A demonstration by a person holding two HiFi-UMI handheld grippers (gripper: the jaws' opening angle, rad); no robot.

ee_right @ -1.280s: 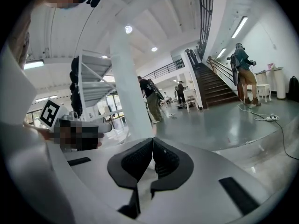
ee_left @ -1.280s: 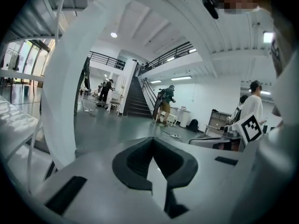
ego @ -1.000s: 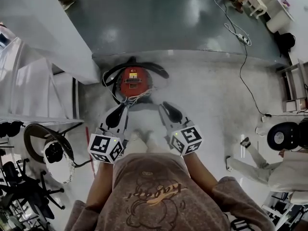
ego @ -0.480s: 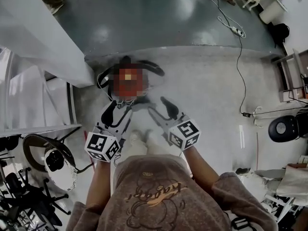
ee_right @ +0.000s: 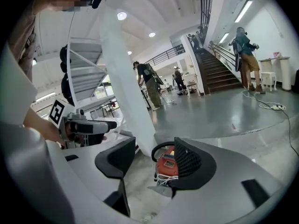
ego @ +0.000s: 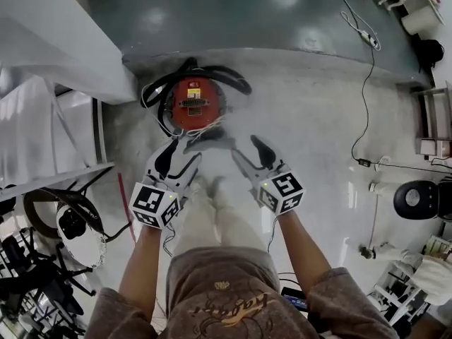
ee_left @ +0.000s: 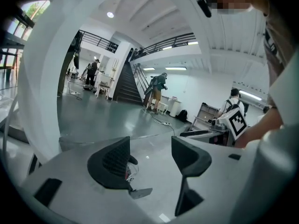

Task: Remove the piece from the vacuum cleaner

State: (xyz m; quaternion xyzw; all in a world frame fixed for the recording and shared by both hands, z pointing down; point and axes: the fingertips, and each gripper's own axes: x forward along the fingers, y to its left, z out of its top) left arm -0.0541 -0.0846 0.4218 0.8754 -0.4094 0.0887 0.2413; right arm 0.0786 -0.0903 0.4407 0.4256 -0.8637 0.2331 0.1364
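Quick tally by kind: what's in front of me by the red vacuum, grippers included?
Vacuum cleaner: 1
Hose: 1
Grey piece: 1
Grippers: 2, left gripper and right gripper, both open and empty
Total: 5

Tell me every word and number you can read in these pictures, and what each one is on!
No text here can be read for sure.
Red vacuum cleaner: small print on its top, too small to read.
Shirt: one curly script word over a drawing, too blurred to read.
Left marker cube and right marker cube: black-and-white square patterns only, no words or numbers.
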